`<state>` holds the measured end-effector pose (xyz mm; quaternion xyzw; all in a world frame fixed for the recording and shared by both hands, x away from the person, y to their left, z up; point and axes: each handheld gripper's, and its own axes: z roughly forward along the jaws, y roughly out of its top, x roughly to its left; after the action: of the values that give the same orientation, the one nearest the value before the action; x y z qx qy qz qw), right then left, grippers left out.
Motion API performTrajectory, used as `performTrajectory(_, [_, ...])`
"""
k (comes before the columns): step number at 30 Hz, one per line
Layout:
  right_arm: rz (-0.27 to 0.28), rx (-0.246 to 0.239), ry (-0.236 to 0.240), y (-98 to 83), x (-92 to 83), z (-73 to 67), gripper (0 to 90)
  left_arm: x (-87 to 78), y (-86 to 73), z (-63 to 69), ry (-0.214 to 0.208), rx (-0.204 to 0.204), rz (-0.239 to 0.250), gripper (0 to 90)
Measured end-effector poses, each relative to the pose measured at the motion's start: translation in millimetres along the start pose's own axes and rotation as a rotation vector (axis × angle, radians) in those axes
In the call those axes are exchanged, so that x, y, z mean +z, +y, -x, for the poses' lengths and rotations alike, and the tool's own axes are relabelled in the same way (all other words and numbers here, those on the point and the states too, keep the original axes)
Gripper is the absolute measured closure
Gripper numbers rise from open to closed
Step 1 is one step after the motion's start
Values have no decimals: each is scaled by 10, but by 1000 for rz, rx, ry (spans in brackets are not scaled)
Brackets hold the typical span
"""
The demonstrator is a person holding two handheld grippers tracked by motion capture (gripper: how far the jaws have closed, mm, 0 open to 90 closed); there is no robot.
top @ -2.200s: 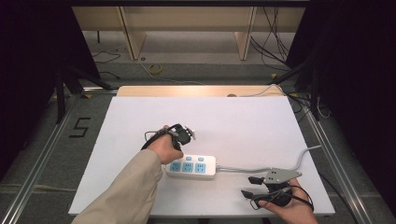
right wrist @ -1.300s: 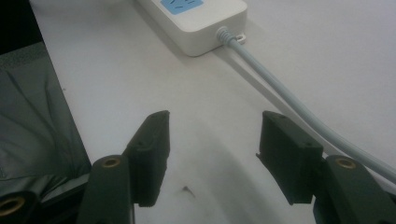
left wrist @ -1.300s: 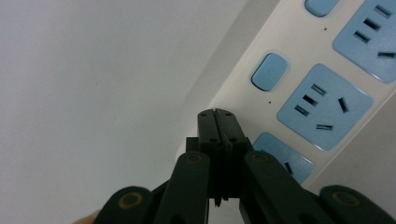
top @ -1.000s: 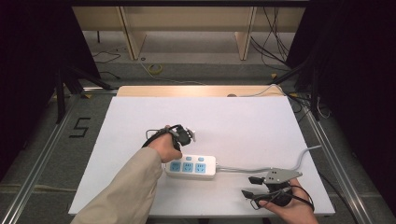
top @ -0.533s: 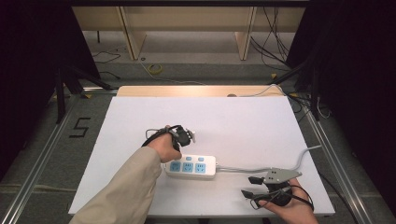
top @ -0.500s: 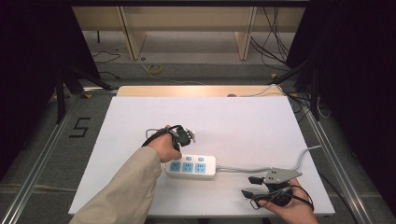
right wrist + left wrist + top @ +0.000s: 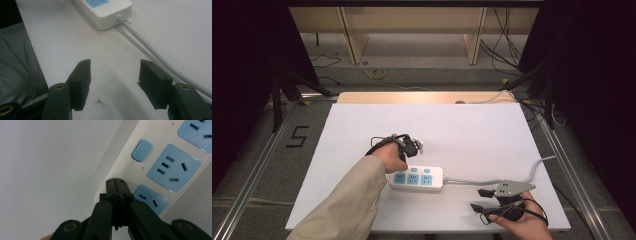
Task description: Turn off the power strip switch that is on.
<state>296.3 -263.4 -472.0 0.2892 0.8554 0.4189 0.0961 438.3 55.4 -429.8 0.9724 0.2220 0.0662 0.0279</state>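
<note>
Lying lengthwise along the table's (image 7: 472, 125) near edge, the strip (image 7: 415, 178) has its cord (image 7: 147, 50) running off toward the right edge. The left tongs (image 7: 116, 185), jaws pressed together and holding nothing, sit at the strip's far long edge by its cordless end, tips just beside a blue button (image 7: 141, 150). That hand is much the nearer. The right tongs (image 7: 113, 75), jaws wide apart and empty, rest near the table's near right corner, well apart from the strip, whose corded end lies straight ahead of them.

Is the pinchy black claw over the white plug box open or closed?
Closed. In the left gripper view the left gripper's two black jaws press together with no gap, tips over the white power strip with blue sockets.
</note>
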Motion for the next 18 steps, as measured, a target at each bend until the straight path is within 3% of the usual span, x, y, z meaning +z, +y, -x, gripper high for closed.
performTrajectory(18, [2, -3, 2, 3, 3, -5, 439, 4, 31, 20, 15, 4, -25, 899])
